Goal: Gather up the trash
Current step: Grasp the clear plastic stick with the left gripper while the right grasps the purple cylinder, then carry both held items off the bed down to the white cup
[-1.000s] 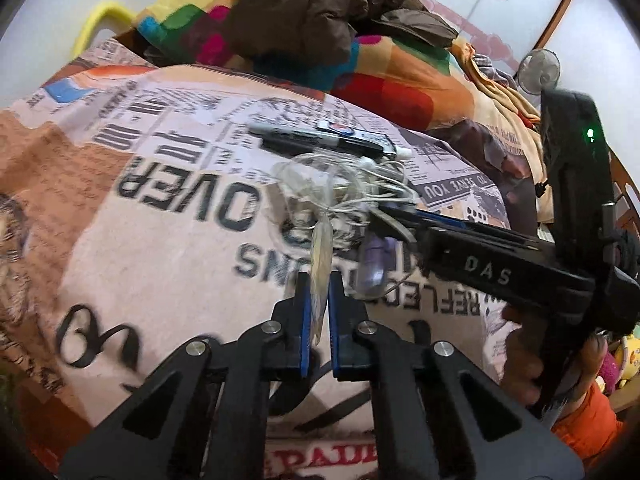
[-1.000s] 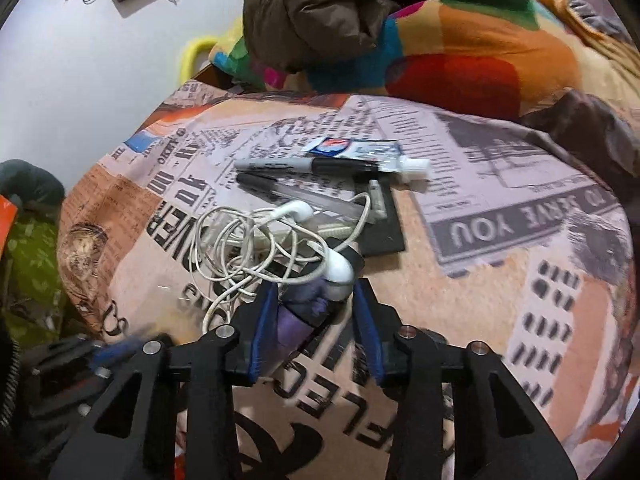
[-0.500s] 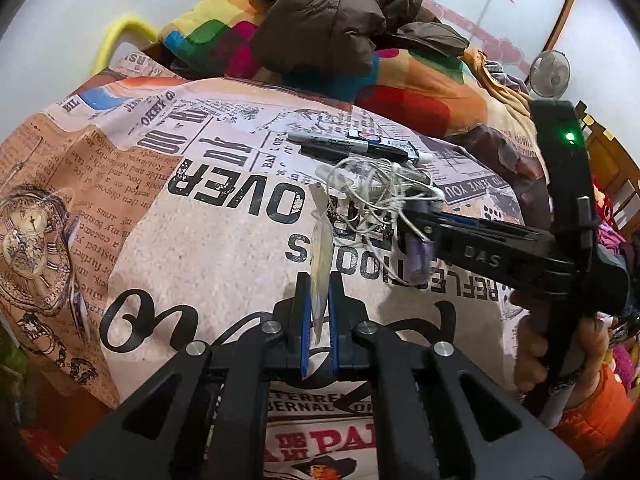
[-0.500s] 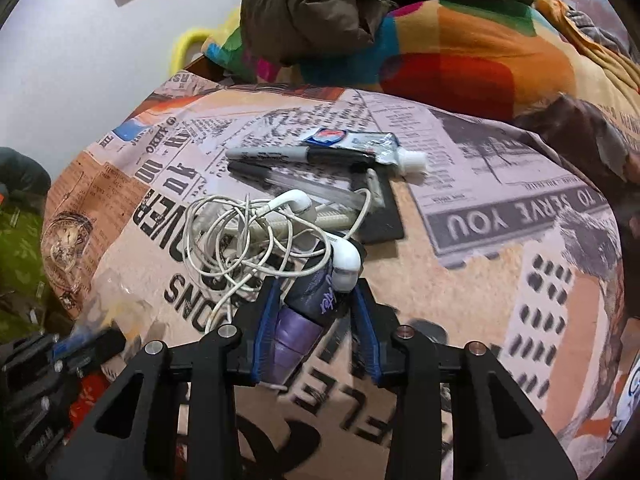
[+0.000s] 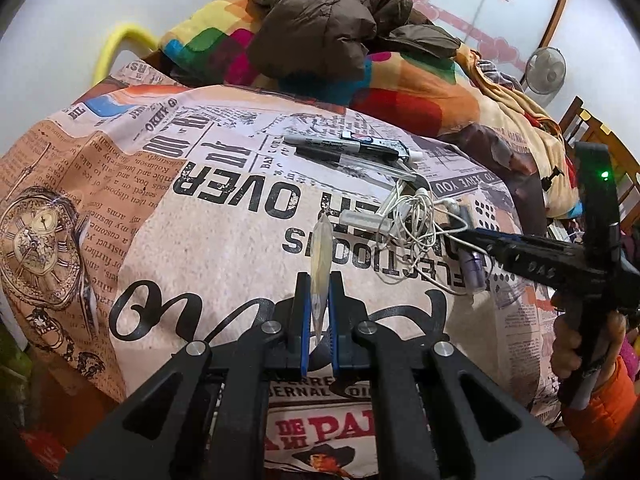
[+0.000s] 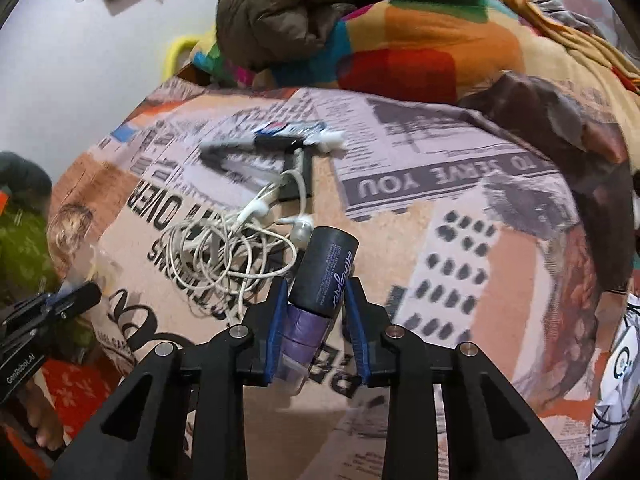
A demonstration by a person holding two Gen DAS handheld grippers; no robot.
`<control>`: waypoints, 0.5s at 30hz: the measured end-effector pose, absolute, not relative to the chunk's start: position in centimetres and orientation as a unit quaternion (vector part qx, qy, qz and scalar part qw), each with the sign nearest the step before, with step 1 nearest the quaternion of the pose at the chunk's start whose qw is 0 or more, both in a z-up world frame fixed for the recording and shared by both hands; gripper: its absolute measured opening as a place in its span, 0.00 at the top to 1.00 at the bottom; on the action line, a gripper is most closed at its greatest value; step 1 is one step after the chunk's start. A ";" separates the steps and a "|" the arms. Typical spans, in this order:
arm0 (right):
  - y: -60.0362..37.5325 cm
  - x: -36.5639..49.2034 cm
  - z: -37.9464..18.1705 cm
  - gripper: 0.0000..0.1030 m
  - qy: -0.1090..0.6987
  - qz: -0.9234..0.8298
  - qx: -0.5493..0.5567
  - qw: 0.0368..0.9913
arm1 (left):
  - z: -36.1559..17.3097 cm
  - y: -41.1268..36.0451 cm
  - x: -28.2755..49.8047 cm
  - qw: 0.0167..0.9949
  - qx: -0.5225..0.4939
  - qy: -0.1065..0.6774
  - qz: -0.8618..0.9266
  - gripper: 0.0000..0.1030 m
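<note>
My left gripper [image 5: 318,280] is shut on a thin clear plastic wrapper [image 5: 321,248] that sticks up between its blue pads, above the newspaper-print bedcover [image 5: 224,264]. My right gripper [image 6: 316,284] has a dark bottle with a purple lower part [image 6: 326,272] between its pads; its jaws are closing on it and the bottle is held off the cover. In the left wrist view the same bottle [image 5: 472,270] hangs from the right gripper [image 5: 472,236]. A tangle of white earphones [image 6: 224,248] lies just left of the bottle.
Two markers [image 5: 340,148] and a small tube [image 5: 380,146] lie further back, by a flat black item [image 6: 298,184]. A brown jacket [image 5: 320,28] rests on a colourful blanket [image 6: 400,52] behind. A fan [image 5: 546,70] stands at the far right.
The right gripper closed on the bottle and lifted it right, away from the earphones. The left gripper drew back with the wrapper still pinched.
</note>
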State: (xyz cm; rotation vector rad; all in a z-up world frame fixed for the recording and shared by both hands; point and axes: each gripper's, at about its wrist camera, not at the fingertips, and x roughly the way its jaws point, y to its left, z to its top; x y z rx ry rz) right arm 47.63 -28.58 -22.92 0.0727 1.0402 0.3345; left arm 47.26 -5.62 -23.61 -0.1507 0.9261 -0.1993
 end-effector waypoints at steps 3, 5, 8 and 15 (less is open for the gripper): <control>-28.5 48.2 -23.3 0.74 0.495 0.137 0.017 0.858 | -23.8 -5.7 47.4 0.886 -0.072 0.447 -0.096 0.94; -28.6 48.9 -23.8 0.74 0.503 0.139 0.027 0.853 | -23.9 -5.9 47.5 0.886 -0.073 0.448 -0.098 0.94; -28.5 49.5 -24.0 0.72 0.500 0.131 0.028 0.856 | -23.9 -6.1 47.5 0.886 -0.071 0.447 -0.100 0.94; -29.8 50.1 -23.9 0.68 0.506 0.133 0.062 0.850 | -23.8 -6.5 47.3 0.887 -0.063 0.445 -0.102 0.94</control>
